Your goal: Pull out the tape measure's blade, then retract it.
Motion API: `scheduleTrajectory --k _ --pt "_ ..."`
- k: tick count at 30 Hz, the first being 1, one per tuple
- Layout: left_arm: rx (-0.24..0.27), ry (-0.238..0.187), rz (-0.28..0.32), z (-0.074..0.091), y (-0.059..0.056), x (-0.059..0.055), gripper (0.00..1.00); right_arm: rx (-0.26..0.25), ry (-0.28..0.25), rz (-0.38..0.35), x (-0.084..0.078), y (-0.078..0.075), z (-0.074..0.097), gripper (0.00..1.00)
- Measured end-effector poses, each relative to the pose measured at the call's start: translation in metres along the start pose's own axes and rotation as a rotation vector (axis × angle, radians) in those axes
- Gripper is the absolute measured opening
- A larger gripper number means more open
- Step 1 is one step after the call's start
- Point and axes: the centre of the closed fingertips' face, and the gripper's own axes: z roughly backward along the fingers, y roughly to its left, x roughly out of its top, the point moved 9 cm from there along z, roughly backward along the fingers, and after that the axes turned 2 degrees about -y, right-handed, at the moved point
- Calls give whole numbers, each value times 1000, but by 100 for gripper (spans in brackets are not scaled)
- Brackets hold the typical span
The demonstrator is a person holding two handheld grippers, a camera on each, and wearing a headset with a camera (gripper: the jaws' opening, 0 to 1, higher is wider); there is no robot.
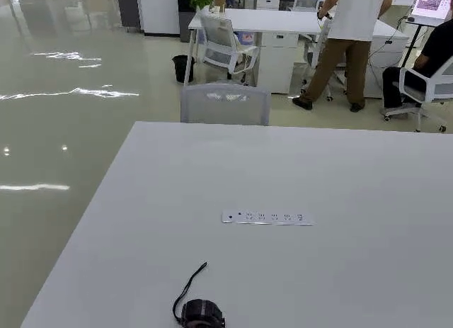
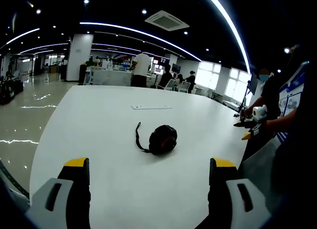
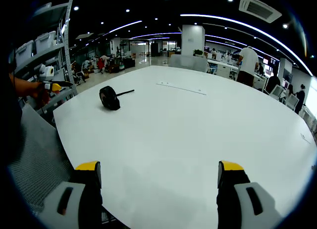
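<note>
Tape measure [image 2: 162,139] sits straight ahead of my L gripper [image 2: 149,163], jaws wide & empty; R gripper [image 3: 161,165], also wide, is farther, w/ it ahead-left.

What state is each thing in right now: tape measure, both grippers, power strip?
Tape measure: blade in, lying loose, ungripped.
Left gripper: open, empty.
Right gripper: open, empty.
Power strip: lying flat, nothing plugged in.
</note>
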Motion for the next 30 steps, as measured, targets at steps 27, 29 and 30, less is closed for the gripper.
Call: scheduleTrajectory --k 27,29,30 --pt "20 14 2 1 2 -1 99 -5 -12 17 -2 -2 0 100" --pt "14 22 -10 2 0 2 99 -10 -13 17 -3 -2 1 100" --pt "12 27 -19 2 -1 5 99 -11 -14 13 -3 -2 1 100"
